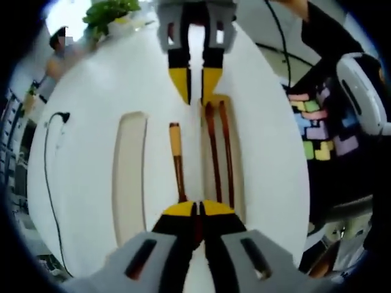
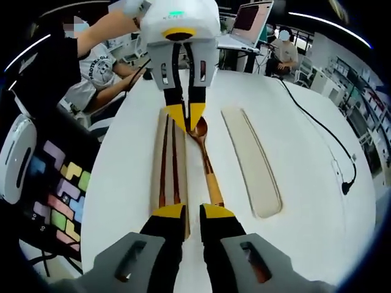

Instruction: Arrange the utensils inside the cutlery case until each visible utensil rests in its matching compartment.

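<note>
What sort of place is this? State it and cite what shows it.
Probably a lab or office workroom: an open laptop on a desk, seated people working behind the white table, and equipment shelving along the wall.

The left gripper (image 1: 197, 209) grips the spoon (image 1: 177, 160); chopsticks (image 1: 220, 152) lie right, the right gripper (image 1: 197, 85) far beyond.

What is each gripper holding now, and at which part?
The right gripper is open and holds nothing. The left gripper has its jaws nearly together at the bowl end of the spoon, but a real grip cannot be told.
</note>
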### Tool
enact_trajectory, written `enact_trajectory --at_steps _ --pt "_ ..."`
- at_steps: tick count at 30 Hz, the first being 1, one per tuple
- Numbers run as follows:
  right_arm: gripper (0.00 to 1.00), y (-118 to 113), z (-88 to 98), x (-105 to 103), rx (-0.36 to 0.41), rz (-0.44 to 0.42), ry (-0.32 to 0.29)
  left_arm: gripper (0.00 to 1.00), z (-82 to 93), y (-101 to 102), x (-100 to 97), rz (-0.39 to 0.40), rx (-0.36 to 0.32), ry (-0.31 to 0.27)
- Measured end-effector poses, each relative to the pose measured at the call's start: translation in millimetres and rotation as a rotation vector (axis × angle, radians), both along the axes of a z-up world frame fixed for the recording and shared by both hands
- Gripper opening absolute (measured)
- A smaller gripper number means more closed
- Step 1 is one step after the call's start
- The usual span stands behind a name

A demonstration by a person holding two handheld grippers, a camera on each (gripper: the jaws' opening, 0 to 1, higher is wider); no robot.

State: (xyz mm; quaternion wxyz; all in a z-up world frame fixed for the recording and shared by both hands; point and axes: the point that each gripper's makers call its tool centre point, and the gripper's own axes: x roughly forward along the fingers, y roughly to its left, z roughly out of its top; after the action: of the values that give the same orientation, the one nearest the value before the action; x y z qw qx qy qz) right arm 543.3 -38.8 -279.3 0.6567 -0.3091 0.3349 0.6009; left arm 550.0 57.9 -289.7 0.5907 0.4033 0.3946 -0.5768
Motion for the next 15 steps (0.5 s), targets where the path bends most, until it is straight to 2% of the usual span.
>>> enact_trajectory --at_steps 3,7,13,15 --pt "0.10 3 -1.4 9 -0.004 0.001 -0.034 0.05 -3.0 6 8.7 -0.005 0.031 -0.025" --pt "0.11 5 -6.4 18 -0.012 0.004 -0.044 0.07 -8.4 13 18.2 0.007 0.065 -0.037" --pt "0.12 7 -15.2 28 -0.030 0.011 -0.056 0.11 -18.0 34 26.2 0.078 0.144 0.005" --pt "0.12 7 -17.4 30 -0.036 0.017 -0.060 0.12 -19.0 40 26.7 0.147 0.147 0.036"
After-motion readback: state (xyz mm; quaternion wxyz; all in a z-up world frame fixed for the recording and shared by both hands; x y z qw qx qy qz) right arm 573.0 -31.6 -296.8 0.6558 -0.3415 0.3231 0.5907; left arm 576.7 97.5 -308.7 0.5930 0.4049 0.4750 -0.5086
